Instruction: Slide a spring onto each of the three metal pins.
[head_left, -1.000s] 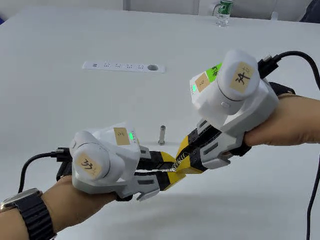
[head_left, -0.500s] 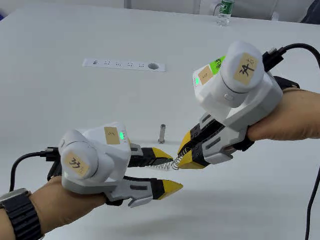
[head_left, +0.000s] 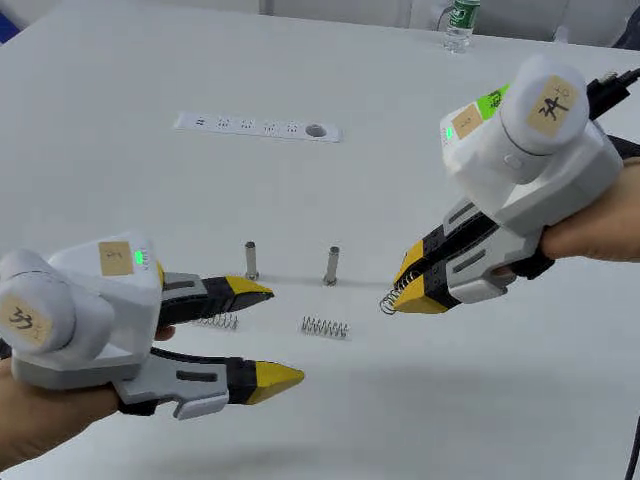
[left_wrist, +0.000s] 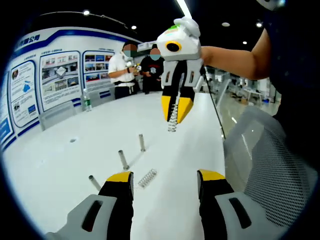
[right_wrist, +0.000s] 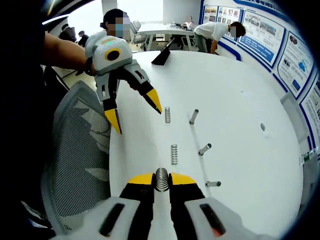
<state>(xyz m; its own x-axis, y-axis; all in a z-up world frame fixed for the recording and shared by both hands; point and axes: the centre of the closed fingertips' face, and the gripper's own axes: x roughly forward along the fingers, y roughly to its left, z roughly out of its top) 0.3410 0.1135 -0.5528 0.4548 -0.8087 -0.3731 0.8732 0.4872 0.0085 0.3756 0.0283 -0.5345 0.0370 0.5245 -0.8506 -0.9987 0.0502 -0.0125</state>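
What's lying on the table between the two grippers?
In the head view, a loose spring lies between the left gripper and the right gripper.

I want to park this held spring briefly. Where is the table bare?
Bare table lies between the power strip and the pins, and on the near side below the right gripper, which is shut on a spring. It is crowded between the pins and the open left gripper, where two loose springs lie.
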